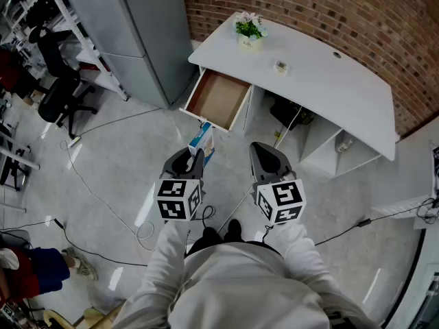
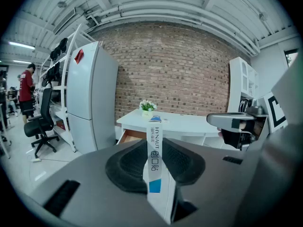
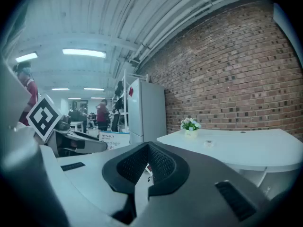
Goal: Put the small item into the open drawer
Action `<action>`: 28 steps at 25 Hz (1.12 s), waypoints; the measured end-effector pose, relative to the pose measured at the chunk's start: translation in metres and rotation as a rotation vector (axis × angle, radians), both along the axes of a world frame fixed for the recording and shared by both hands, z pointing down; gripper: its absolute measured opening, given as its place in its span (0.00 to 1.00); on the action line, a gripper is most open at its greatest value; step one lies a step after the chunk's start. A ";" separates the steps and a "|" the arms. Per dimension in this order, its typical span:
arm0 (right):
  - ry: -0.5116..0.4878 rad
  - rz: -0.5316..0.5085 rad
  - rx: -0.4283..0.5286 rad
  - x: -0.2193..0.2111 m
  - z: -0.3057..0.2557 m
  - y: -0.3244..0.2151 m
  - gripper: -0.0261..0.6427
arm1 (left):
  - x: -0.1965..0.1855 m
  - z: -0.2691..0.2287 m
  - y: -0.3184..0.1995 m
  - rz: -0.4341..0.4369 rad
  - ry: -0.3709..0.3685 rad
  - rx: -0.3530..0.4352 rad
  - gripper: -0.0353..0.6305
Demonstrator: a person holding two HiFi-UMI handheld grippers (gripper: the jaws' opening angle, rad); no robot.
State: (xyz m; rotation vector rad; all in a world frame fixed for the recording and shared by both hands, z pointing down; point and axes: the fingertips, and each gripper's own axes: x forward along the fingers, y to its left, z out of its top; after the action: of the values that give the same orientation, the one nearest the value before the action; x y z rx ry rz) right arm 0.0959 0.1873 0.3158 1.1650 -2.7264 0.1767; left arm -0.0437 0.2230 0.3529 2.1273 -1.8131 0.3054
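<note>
Box (image 2: 155, 161) in left hand-held gripper (image 1: 195, 156)

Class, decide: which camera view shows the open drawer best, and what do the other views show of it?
The head view: it looks down into the open drawer, showing its brown inside. The left gripper view shows only a sliver of it beside the held box. The right gripper view does not show it.

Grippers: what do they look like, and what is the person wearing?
Both the left gripper and the right gripper are grey with rounded black ribbed pads. Each carries a white cube printed with black square markers. The person wears light long sleeves.
</note>
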 end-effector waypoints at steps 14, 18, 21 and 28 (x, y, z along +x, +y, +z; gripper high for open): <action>-0.027 -0.016 -0.022 0.019 0.003 -0.005 0.08 | 0.014 -0.010 -0.007 -0.023 -0.036 0.021 0.21; -0.027 -0.009 -0.037 0.019 0.005 -0.005 0.08 | 0.008 -0.012 -0.010 -0.035 -0.038 0.023 0.21; -0.023 -0.002 -0.037 0.018 0.009 -0.007 0.08 | 0.003 -0.009 -0.014 -0.037 -0.042 0.021 0.21; -0.004 0.032 -0.047 0.018 0.018 -0.036 0.08 | -0.009 0.007 -0.046 -0.026 -0.023 -0.008 0.21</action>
State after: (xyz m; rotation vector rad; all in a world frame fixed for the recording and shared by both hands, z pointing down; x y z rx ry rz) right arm 0.1142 0.1515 0.3335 1.1969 -2.6929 0.2465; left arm -0.0524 0.1772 0.3595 2.1016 -1.8472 0.3311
